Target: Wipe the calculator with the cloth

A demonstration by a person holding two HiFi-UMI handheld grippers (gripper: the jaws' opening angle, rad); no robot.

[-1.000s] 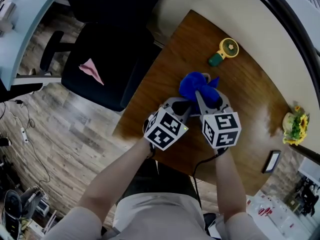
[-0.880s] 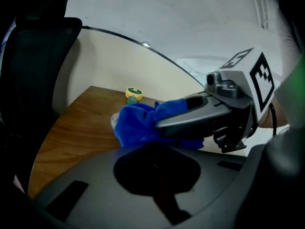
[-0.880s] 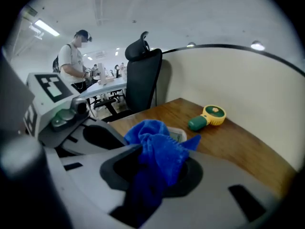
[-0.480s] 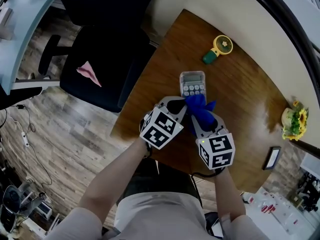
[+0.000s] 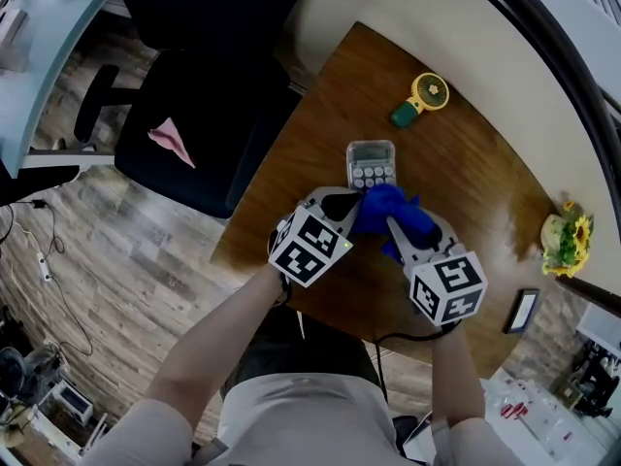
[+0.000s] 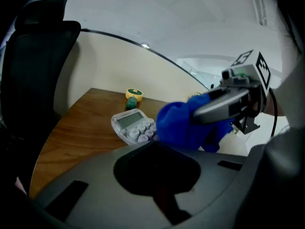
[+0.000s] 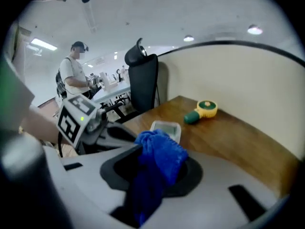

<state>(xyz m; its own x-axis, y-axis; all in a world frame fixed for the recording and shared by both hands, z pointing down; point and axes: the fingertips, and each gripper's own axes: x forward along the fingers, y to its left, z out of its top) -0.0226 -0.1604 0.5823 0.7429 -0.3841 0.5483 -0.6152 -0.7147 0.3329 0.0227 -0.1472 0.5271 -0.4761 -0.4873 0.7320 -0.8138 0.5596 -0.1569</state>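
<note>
starting from the left in the head view, the left hand-held gripper (image 5: 353, 203) is reaching to the near left corner of the calculator (image 5: 370, 160). in the left gripper view its jaws are appearing together, with nothing between them, and the tip (image 6: 152, 144) is lying just before the near edge of the calculator (image 6: 132, 123); i cannot tell if it is touching.

the calculator is lying flat on the wooden bench (image 5: 475, 187), with its long axis running away from the person. its screen end is far and bare, and its key end is near.

the blue cloth (image 5: 385, 206) is covering the near keys, on the right part of them. the right hand-held gripper (image 5: 398, 223) is holding this cloth clamped between its jaws; in the right gripper view the cloth (image 7: 160, 157) is bunching out of the jaws, and the calculator (image 7: 165, 126) is showing straight ahead, just beyond it.

so from the right hand-held gripper the calculator is lying forward and a little to the left, with its length nearly in line with the jaws. this gripper is the nearer one for wiping. in my judgement, the coming stroke is asking for a push forward along the long axis, toward the screen.
</note>
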